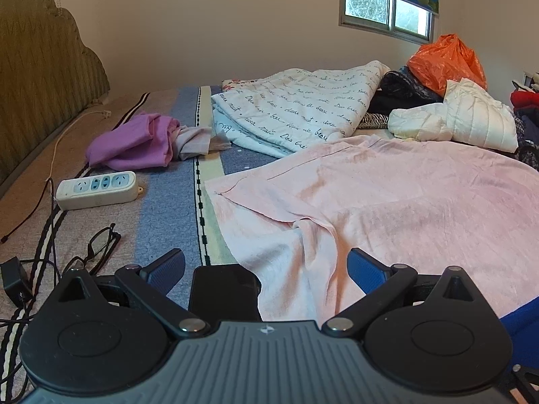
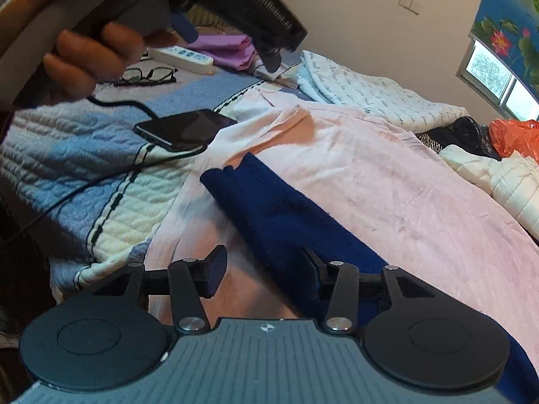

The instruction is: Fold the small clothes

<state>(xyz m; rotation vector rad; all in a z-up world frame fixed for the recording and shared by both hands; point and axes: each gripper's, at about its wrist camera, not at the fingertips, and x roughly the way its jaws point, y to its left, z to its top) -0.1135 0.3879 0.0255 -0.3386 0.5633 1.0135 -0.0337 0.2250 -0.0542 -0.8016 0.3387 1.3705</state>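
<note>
Both jaws apart over the bed, no cloth gripped yet

We judge this the opening reach: the navy garment [image 2: 269,215] lies in a long strip on the pink sheet [image 2: 387,181], running from between the right gripper [image 2: 266,267] jaws, which stand apart, forward and leftward; our next move calls for closing on its near end. The left gripper [image 1: 266,269] jaws also stand apart, with a pink sheet ridge between them and a phone [image 1: 224,289] just inside the left jaw. Ahead and right the sheet offers open room; the bed edge drops off left of the right jaws
</note>
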